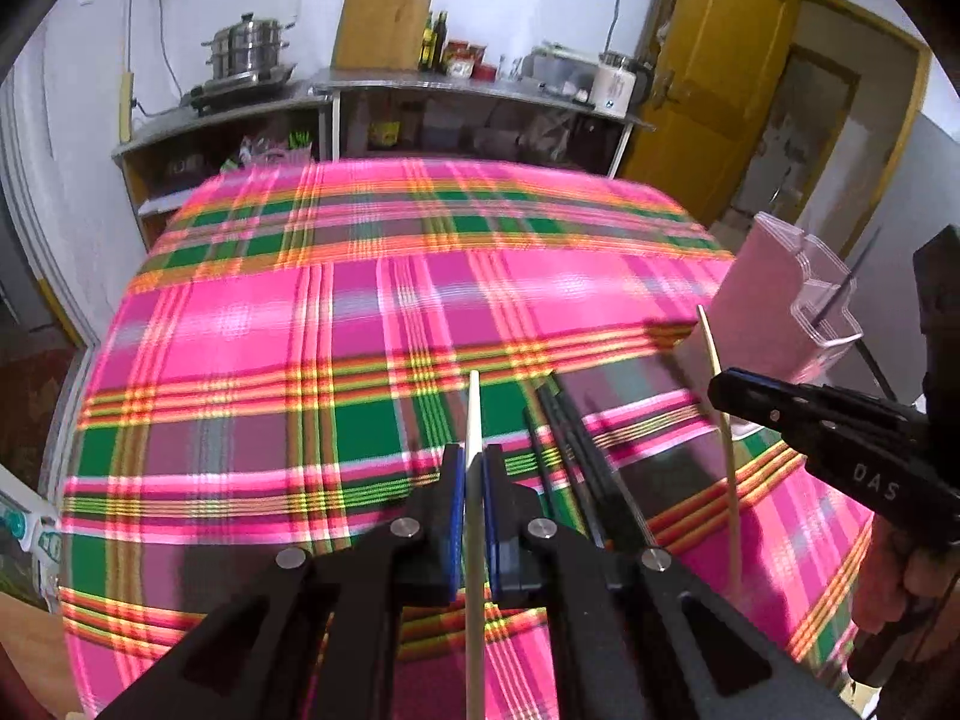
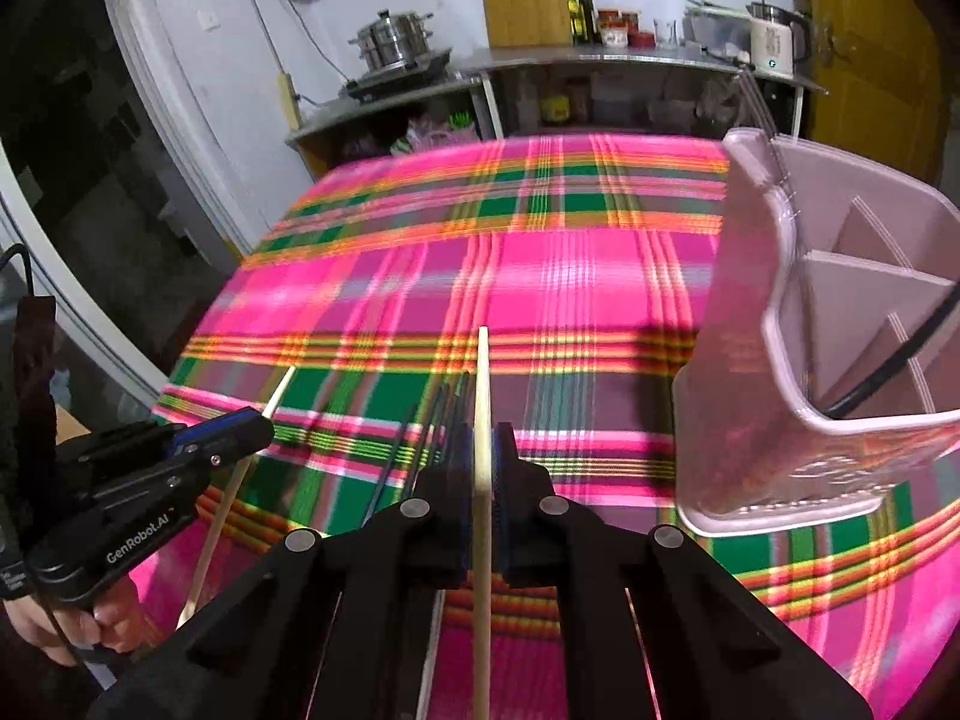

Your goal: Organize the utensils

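The left gripper (image 1: 474,468) is closed tight on a pale wooden chopstick (image 1: 474,420), whose tip stands out just past the blue pads while its shaft runs back between the black arms. The right gripper (image 2: 485,450) is clamped the same way on a second pale chopstick (image 2: 483,384), pinched between its pads with the tip ahead of them. Just right of the left fingers, and just left of the right ones, a bundle of dark chopsticks (image 1: 564,444) lies on the pink, green and orange plaid tablecloth (image 1: 270,330). Ahead and to the right of the right fingers stands a pink utensil holder (image 2: 756,360) with inner dividers; one dark stick leans in a compartment. Beyond the table's far edge runs a metal counter (image 2: 600,60) bearing a steamer pot, bottles and a kettle.
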A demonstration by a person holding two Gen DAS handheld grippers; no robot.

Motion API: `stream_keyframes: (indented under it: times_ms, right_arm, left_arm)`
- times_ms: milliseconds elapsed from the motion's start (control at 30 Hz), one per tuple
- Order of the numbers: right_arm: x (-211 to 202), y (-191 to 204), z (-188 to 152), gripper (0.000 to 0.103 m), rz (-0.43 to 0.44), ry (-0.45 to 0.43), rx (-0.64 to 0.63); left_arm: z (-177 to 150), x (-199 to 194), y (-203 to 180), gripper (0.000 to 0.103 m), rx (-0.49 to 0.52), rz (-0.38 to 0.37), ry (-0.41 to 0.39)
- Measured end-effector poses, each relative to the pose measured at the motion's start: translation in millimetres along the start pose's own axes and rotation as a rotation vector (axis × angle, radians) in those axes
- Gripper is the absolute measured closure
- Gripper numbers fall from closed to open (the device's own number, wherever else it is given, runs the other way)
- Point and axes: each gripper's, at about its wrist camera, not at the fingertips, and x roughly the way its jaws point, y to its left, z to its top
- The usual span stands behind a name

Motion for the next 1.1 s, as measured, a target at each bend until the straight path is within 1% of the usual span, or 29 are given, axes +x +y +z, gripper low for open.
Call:
stream_keyframes:
  times_ms: [167, 300, 467, 567, 933, 1033, 1100]
  right_arm:
    - [-32, 3, 5, 0.097, 0.007, -0.054, 0.0]
    - [-49, 5, 5, 0.097, 0.006, -0.082, -0.001]
    - [-66, 4, 6, 0.097, 0.002, -0.108, -0.005]
    - [-70, 3, 3, 0.097, 0.002, -0.113, -0.006]
    - [-73, 2, 0, 0.097, 0.004, -0.116, -0.005]
    - [-75, 4, -3, 0.097, 0.004, -0.115, -0.006]
    - [-76, 5, -3, 0.097, 0.005, -0.113, -0.009]
  left_arm:
    - [9, -31, -4, 0.097, -0.006, -0.025, -0.052]
    - [14, -52, -7, 0.097, -0.008, -0.045, -0.086]
    - [17, -68, -13, 0.097, -0.015, -0.07, -0.111]
    - [17, -72, -13, 0.097, -0.03, -0.086, -0.113]
    - [11, -73, -14, 0.097, -0.052, -0.106, -0.106]
    - [6, -59, -13, 0.097, -0.05, -0.088, -0.055]
    - [-1, -43, -10, 0.097, -0.053, -0.068, -0.003]
